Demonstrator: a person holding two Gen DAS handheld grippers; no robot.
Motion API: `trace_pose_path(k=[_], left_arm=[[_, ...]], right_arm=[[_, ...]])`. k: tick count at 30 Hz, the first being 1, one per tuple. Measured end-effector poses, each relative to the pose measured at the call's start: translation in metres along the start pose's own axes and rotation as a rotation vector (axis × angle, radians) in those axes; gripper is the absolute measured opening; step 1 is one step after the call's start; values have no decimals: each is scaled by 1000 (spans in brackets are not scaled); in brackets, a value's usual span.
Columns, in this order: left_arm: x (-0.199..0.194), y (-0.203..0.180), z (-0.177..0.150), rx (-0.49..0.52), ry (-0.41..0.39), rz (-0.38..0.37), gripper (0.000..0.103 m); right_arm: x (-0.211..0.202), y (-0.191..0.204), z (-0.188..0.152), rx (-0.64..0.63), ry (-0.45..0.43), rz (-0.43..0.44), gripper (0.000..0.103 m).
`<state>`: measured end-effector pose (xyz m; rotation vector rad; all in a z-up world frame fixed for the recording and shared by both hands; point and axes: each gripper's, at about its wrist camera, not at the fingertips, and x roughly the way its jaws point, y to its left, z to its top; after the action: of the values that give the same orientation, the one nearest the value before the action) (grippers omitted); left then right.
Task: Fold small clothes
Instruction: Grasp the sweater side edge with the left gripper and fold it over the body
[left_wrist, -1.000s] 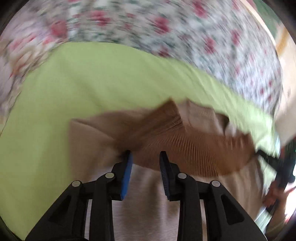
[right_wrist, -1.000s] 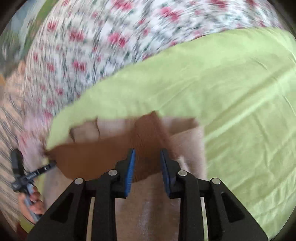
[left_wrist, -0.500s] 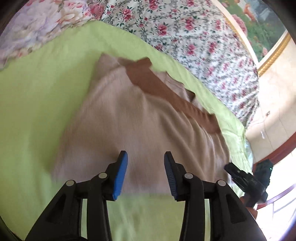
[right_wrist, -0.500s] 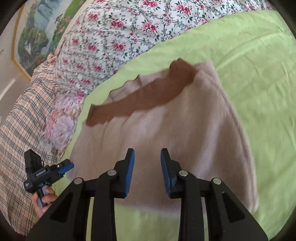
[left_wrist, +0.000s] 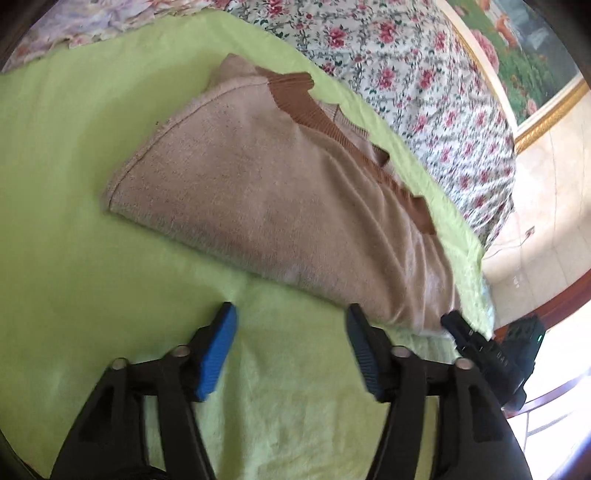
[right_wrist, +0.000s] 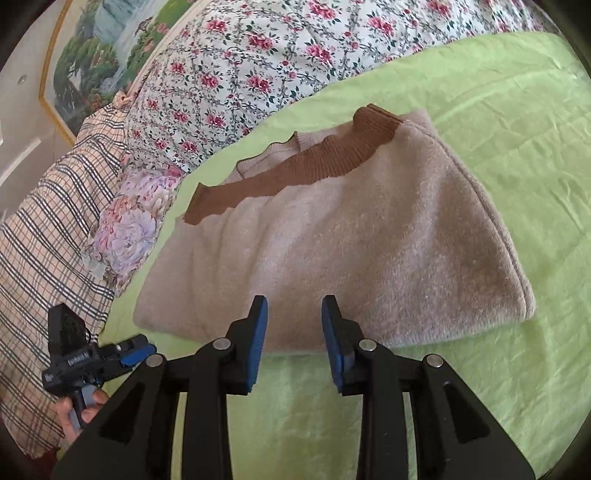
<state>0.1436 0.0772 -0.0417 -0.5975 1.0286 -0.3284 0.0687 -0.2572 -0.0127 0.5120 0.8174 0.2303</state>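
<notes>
— Where is the garment seen?

— A folded beige sweater (right_wrist: 332, 236) with a brown ribbed band (right_wrist: 291, 173) along its far edge is laid flat on the green sheet (right_wrist: 498, 118). The same sweater (left_wrist: 280, 192) is found in the left wrist view, again on the sheet (left_wrist: 74, 184).

— How are the grippers held?

— The left gripper (left_wrist: 291, 332) is spread wide, nothing being held between its blue pads (left_wrist: 216, 354); it is held over bare sheet, just short of the sweater's near edge. The right gripper (right_wrist: 294, 325) is parted as well, with nothing clamped; its tips are seen over the near folded edge, though contact cannot be judged.

— What else is noted?

— A floral cover (right_wrist: 236, 74) and a plaid cloth (right_wrist: 44, 229) are seen beyond the sheet, and a framed painting (right_wrist: 96, 59) on the wall.
</notes>
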Motion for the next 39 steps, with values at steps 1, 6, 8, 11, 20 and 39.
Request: trace_pose_path(k=[1,6,8,11,20,39], left_arm=[[2,2,4,-15,-13,-1,69],[9,22,35,-116,-68,-4,70],[10,30,47,-154,-100,9,70],[14,37,62,-196,-149,31,70],[13,-24,89,17,-238,113,8],[89,-168,22,393,-53,-39,7]], right_arm=[[0,0,0,-2,-1,10,34],[-2,-5,-1,14,-22,24,38],[-3,-7,-2,22,-26,32,39],[-3,-9,-1,38,-25,40,40],[-1,-5,32,14,38,91,44],[129,-8,133,198,404,403,70]])
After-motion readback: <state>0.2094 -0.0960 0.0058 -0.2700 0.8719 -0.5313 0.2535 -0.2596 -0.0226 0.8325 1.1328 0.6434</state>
